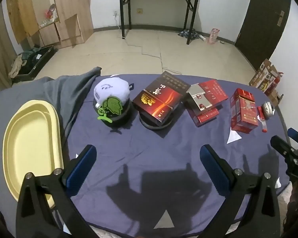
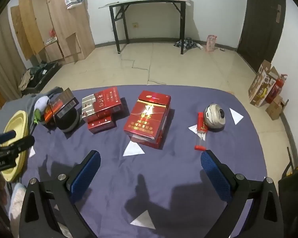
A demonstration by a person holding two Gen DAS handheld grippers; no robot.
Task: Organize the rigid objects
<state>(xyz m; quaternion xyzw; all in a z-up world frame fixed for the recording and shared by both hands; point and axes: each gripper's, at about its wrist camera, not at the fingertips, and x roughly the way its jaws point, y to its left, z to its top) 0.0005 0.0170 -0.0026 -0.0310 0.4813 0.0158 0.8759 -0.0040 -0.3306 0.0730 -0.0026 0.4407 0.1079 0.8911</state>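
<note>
Opening step, nothing gripped: left tool [image 1: 148, 158] and right tool [image 2: 150, 163] both spread wide and empty above the desk [image 1: 149, 148]. Next, probably a reach to the far red box [image 2: 148, 117], then across to the yellow tray [image 1: 29, 138] at left.

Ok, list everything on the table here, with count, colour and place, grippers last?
tray: one, yellow, left edge.
grey cloth: one, back left.
plush toy: one, lilac with green leaf, on a black round base.
dark box: one, brown-red, on another black base.
red boxes: a small stack, centre right.
tall red box: one, centre.
red tube: one, right.
silver round gadget: one, beside the tube.
left gripper: open, empty.
right gripper: open, empty.
</note>
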